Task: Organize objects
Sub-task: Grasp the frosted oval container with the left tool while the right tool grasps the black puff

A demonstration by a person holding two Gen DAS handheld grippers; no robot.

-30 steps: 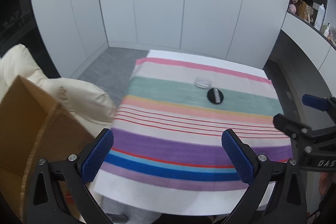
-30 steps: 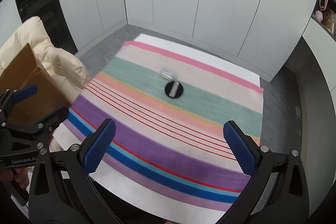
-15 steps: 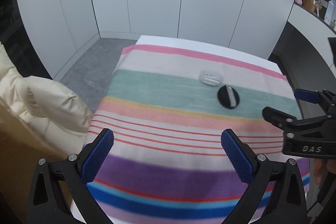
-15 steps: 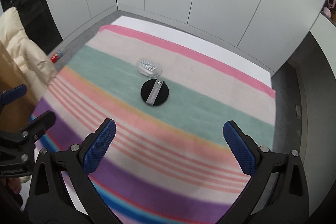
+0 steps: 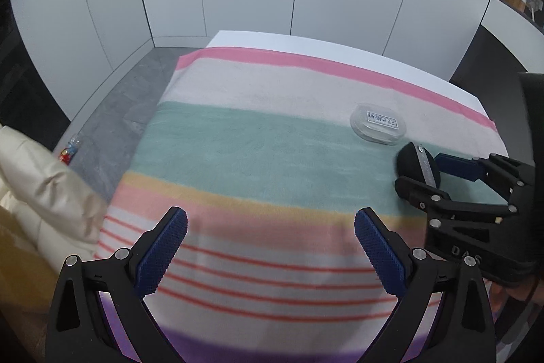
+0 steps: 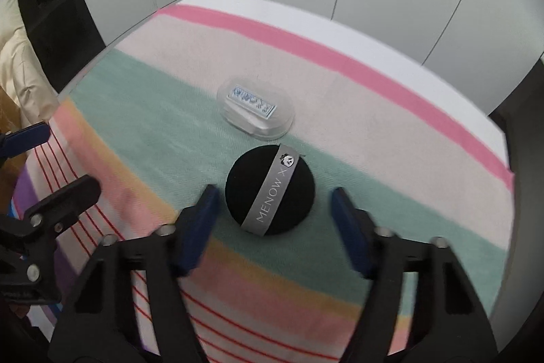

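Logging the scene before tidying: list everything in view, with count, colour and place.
powder puff: one, black with grey band, on the green stripe, between the right claw's fingers, untouched.
plastic case: one, clear, just beyond the puff.
striped cloth: one, multicoloured, covering the table.
padded jacket: one, cream, left of the table.
small bottle: one, on the grey floor.
left claw: open, empty.
right claw: open, jaws just been closing around the puff.
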